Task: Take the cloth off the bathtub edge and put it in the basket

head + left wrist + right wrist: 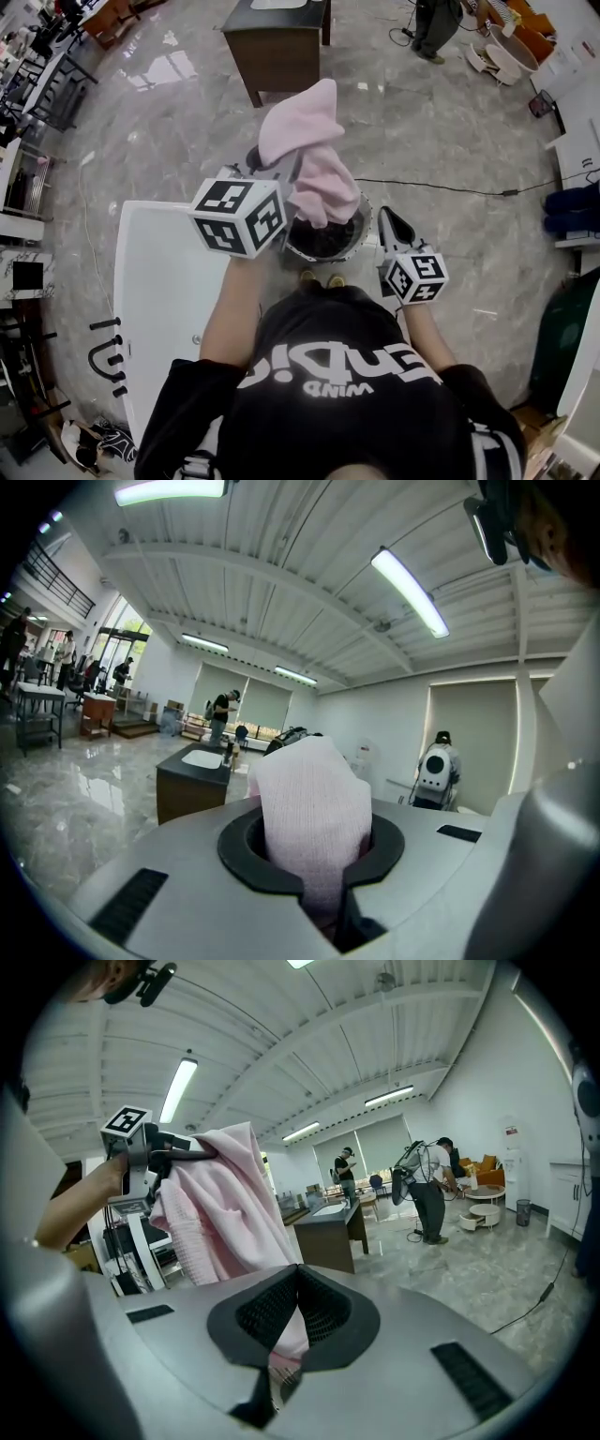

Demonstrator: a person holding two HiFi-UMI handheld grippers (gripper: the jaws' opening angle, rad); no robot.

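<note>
A pink cloth [311, 155] hangs in the air from my left gripper [286, 173], which is shut on it above a round dark mesh basket [323, 246]. In the left gripper view the cloth [314, 799] bulges up between the jaws of the left gripper [317, 860]. The white bathtub [159, 281] lies at the lower left. My right gripper [386, 220] hovers beside the basket's right rim, apart from the cloth. In the right gripper view its jaw tips meet at the right gripper [298, 1274], and the cloth [220, 1208] hangs beyond them to the left.
A dark cabinet with a white basin [277, 37] stands on the marble floor beyond the basket. A black cable [450, 190] runs across the floor at the right. A person [436, 28] stands at the far back. A black rack [105, 356] sits left of the tub.
</note>
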